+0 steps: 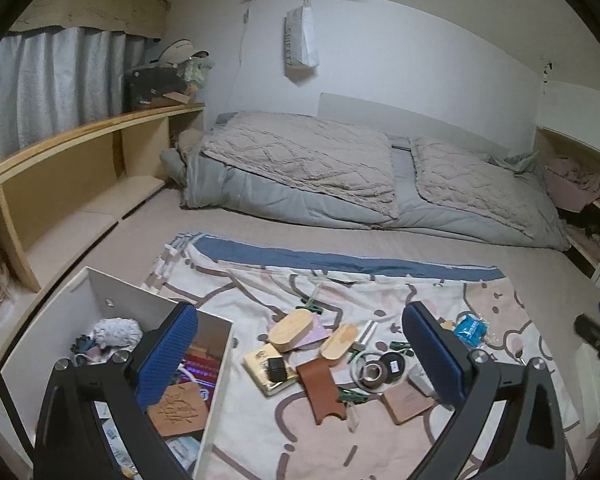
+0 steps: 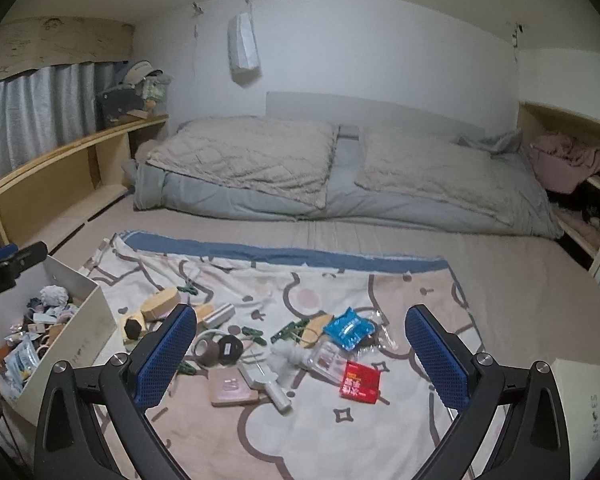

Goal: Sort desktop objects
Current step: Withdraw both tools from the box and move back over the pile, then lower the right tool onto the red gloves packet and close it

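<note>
Where the patterned cream-and-pink cloth (image 2: 340, 432) is spread over the beige mattress surface, the objects to be sorted lie in a loose cluster at its middle.
Cluster, left part: two oval light-wood blocks (image 1: 290, 328), a brown leather sleeve (image 1: 320, 392) and a cream card carrying a small black cube (image 1: 268, 372) lie close together; the sleeve's upper end touches the card.
Cluster, centre: a brown tape roll (image 1: 372, 372) and a black tape roll (image 1: 392, 364) lie side by side, touching, with a square pinkish coaster (image 1: 406, 398) just beside them.
Cluster, right part: a blue foil sachet (image 2: 346, 330), a clear plastic packet (image 2: 326, 360) and a red printed packet (image 2: 360, 382) lie near one another; several small green clips (image 2: 290, 330) are scattered between the items.
Storage box: a white open-top box (image 1: 216, 400) stands at the cloth's left edge, already holding a grey fuzzy ball (image 1: 116, 332), a tan embossed square (image 1: 178, 406) and mixed small goods.
Left gripper (image 1: 300, 360): jaws spread wide, nothing between the blue pads; held above the box's near wall and the cluster's left part.
Right gripper (image 2: 300, 356): jaws spread wide, empty; held above the cluster's centre.
Second box: a white box corner (image 2: 584, 392) shows at the right edge.
Surroundings: a folded grey-and-beige quilt (image 2: 340, 176) lies beyond the cloth; a wooden shelf (image 1: 80, 160) runs along the left wall.
</note>
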A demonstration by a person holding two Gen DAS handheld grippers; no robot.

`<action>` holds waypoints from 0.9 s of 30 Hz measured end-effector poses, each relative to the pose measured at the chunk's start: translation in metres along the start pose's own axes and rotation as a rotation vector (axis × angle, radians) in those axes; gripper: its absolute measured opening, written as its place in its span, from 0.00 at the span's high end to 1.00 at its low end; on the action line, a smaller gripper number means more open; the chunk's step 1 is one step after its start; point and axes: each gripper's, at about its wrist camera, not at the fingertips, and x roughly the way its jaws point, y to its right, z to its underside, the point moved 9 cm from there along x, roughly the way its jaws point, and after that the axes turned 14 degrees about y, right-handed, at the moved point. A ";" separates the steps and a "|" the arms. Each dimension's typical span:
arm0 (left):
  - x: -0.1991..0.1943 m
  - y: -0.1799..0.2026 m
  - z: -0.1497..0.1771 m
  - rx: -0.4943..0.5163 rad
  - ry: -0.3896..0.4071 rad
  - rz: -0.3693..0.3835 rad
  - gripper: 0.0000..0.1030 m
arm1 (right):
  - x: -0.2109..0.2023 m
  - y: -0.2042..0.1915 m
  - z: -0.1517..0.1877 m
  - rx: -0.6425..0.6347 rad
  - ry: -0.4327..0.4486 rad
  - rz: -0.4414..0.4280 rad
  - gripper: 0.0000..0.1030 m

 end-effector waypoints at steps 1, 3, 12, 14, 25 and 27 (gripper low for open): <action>0.002 0.002 0.000 -0.002 0.001 0.001 0.00 | 0.004 0.002 0.003 0.005 -0.011 0.002 0.00; 0.006 0.008 0.002 0.000 -0.003 0.005 0.00 | 0.010 0.006 0.009 0.010 -0.030 0.001 0.00; 0.031 0.029 0.017 -0.008 -0.054 0.021 0.00 | 0.029 0.013 0.026 0.049 -0.080 -0.006 0.00; 0.038 0.032 0.025 -0.005 -0.076 0.021 0.00 | 0.031 0.012 0.028 0.047 -0.080 -0.013 0.00; 0.072 0.036 0.073 0.071 -0.190 -0.015 0.00 | 0.057 0.014 0.056 0.052 -0.172 -0.026 0.12; 0.079 0.035 0.083 0.073 -0.220 -0.025 0.00 | 0.062 0.017 0.062 0.056 -0.193 -0.020 0.15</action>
